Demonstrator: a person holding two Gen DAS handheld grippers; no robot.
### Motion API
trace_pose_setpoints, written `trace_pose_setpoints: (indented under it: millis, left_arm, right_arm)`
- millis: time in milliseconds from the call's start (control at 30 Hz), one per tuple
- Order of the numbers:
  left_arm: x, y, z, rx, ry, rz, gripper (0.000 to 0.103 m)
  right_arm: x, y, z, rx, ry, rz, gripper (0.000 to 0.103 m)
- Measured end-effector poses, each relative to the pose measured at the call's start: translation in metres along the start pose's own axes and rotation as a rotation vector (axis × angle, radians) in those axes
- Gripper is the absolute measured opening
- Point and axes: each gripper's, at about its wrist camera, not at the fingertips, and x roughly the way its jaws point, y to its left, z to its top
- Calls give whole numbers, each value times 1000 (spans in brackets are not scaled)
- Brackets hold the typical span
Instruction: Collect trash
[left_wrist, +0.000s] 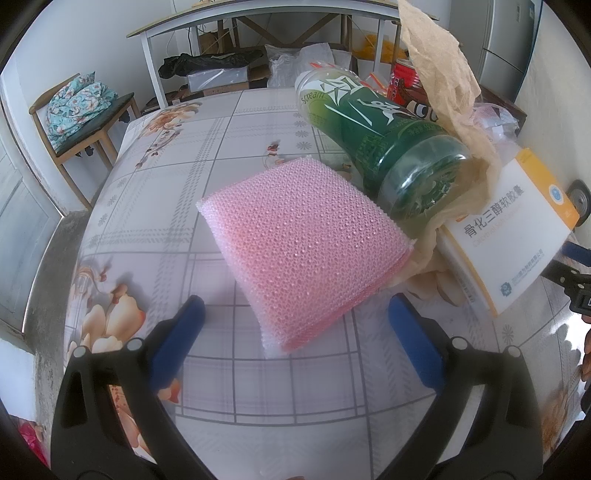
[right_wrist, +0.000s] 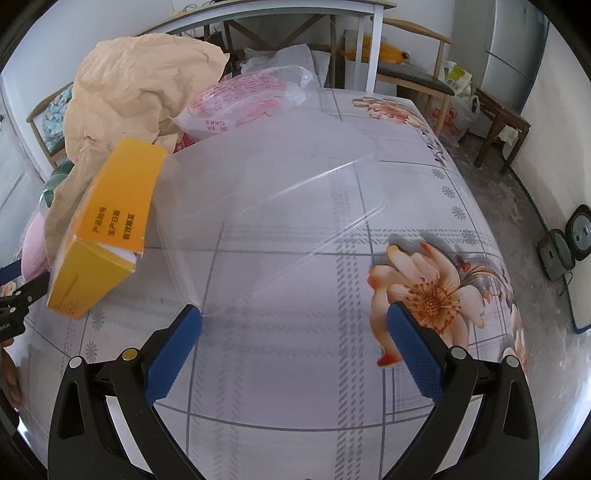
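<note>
Two grippers: left gripper (left_wrist: 295, 328) and right gripper (right_wrist: 293, 332) spread wide, holding nothing.
Sponge (left_wrist: 295, 247): dead ahead between left fingers, long axis running near-to-far.
Nearer: left.

Both wrist views low over table (left_wrist: 155, 206), facing across it; both catch yellow box (right_wrist: 107, 221).
</note>
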Motion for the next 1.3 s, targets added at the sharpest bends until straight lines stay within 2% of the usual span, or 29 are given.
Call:
trace_pose_setpoints:
  millis: [400,900,1300]
  left_arm:
    - [0,1,0,9,2,-8,96]
    - [3,18,2,215,1,-160,96]
    - [5,15,6,225,4,-161,96]
  right_arm:
    - [-6,5,-8,19,-23,-14,97]
    - [-9,6,-10,24,-27,-16,97]
    - [-11,13,-12,17,-26,-11,97]
